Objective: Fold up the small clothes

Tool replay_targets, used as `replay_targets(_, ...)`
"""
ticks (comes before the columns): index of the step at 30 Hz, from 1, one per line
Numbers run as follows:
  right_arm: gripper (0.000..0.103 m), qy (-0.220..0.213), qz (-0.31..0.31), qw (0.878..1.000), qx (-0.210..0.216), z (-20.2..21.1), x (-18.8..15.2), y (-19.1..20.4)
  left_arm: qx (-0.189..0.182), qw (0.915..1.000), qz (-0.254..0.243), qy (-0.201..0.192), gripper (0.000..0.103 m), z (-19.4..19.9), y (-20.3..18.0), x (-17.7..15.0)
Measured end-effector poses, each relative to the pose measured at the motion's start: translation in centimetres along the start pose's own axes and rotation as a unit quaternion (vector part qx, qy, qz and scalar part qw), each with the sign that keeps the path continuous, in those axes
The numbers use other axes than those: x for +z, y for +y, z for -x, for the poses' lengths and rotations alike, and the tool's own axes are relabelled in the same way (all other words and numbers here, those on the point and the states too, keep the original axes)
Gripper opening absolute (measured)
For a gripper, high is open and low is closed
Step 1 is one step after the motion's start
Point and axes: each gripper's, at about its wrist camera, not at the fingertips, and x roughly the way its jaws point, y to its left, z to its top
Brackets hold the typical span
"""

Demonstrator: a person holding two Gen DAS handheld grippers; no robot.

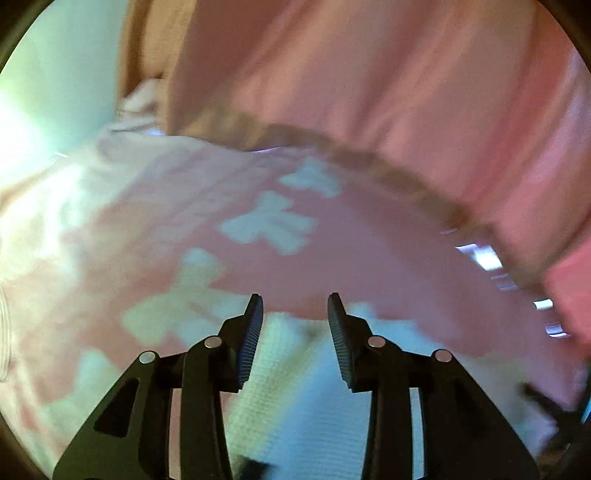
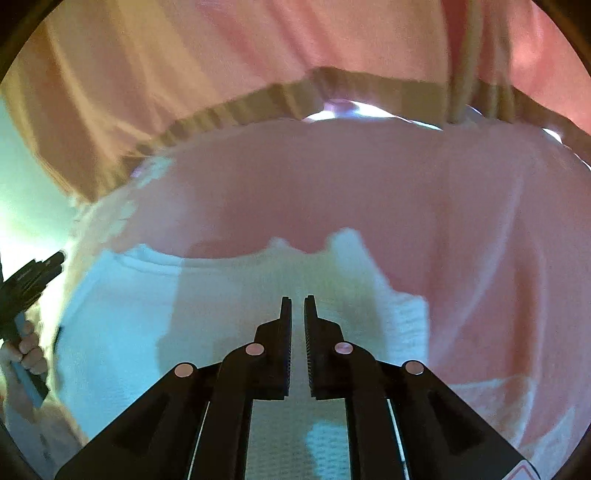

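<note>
Item: pink garment (image 1: 369, 258) with white patches, spread out, no fold visible; your left gripper (image 1: 295, 306) spread, empty; your right gripper (image 2: 298, 306) nearly pressed together, apparently empty; folding mostly ahead

Looks domestic, likely home bedroom or laundry corner. Soft pink curtain (image 2: 332, 33) hanging in folds, tan trim band (image 1: 399, 173) along lower edge. Pink-and-white knit garment (image 2: 369, 192) spread flat below, pale bow-like shapes (image 1: 269, 225) on it. Warm indoor light, pale wall (image 1: 66, 66) at left. Heavy blur; finer detail unreadable.
</note>
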Motion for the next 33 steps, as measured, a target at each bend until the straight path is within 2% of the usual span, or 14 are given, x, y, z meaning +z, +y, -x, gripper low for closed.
replay_targets(1,0.008,-0.001,0.008,1.0,0.016,-0.5,0.0,0.9,-0.032,0.9992,-0.022,0.005,0.039,0.1,-1.3,-0.4)
replay_targets(3,0.008,0.011,0.025,0.999,0.036,-1.0,0.2,2.5,-0.04,0.9959,-0.078,0.019,0.042,-0.7,-4.1,-1.6)
replay_targets(7,0.0,0.049,0.04,0.998,-0.029,-3.9,-0.3,2.7,0.003,0.985,-0.156,0.074,0.044,-4.2,-6.9,-4.6)
replay_targets(9,0.0,0.037,-0.001,0.998,-0.042,-3.3,0.6,0.8,0.042,0.9801,-0.165,0.102,0.044,-6.2,-6.6,-5.4)
replay_targets(11,0.004,0.008,-0.03,0.996,-0.079,-1.5,1.2,-0.7,0.042,0.9825,-0.155,0.095,0.045,-6.2,-6.1,-5.3)
replay_targets(13,0.005,-0.007,-0.044,0.998,-0.046,-0.3,1.6,-1.3,0.043,0.9839,-0.149,0.088,0.045,-5.8,-5.7,-5.2)
replay_targets(16,0.0,0.035,-0.034,0.994,-0.1,-1.9,1.3,-2.6,0.049,0.9827,-0.155,0.089,0.045,-6.0,-5.4,-5.5)
replay_targets(20,0.003,-0.007,-0.059,0.996,-0.069,0.9,1.4,-2.8,0.059,0.9798,-0.176,0.074,0.046,-5.6,-6.1,-5.7)
replay_targets(22,0.009,-0.02,-0.048,0.998,-0.03,2.5,0.8,-1.4,0.048,0.9808,-0.176,0.07,0.055,-4.7,-6.4,-5.8)
replay_targets(25,0.009,0.0,-0.02,0.999,0.038,2.5,-0.9,1.9,0.024,0.9819,-0.174,0.07,0.057,-3.4,-7.0,-6.4)
replay_targets(29,0.009,0.039,0.059,0.994,0.078,-0.1,-2.7,7.8,0.009,0.9778,-0.192,0.083,0.06,-3.5,-8.5,-8.1)
replay_targets(31,0.007,0.059,0.089,0.991,0.078,-1.9,-2.9,9.6,0.032,0.9716,-0.222,0.074,0.063,-3.9,-9.4,-9.0)
replay_targets(32,0.0,0.065,0.102,0.991,0.053,-2.8,-3.1,9.6,0.04,0.9685,-0.236,0.069,0.065,-4.0,-9.6,-9.2)
replay_targets(33,0.0,0.066,0.1,0.992,0.048,-3.1,-3.2,9.3,0.043,0.9672,-0.241,0.067,0.067,-4.1,-9.6,-9.2)
